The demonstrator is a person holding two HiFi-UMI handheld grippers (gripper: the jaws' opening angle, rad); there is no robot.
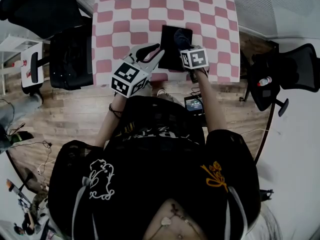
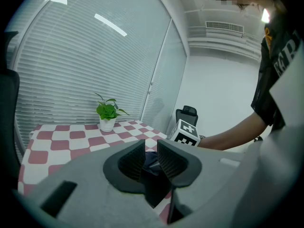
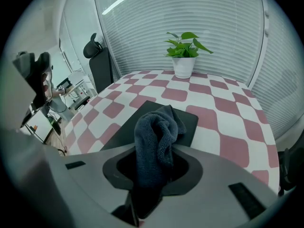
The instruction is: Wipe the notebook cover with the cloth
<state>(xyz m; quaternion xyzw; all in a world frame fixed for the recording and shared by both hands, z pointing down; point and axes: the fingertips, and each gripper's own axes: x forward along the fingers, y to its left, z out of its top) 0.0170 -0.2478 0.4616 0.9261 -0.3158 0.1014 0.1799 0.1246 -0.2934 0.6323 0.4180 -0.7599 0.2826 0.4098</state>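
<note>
Pink-and-white checked table fills the far half of the head view, bare on the left and across the middle, with a potted plant at its far edge. Black office chairs stand off the left side and the right side. The dark notebook lies flat, right of the table's middle, its long axis running near to far and its near short edge close to the table's near edge. The right gripper is clenched on the dark blue cloth, which bunches over the notebook's far end. The left gripper sits just beside the notebook's left edge, jaws a narrow gap apart and gripping nothing.
</note>
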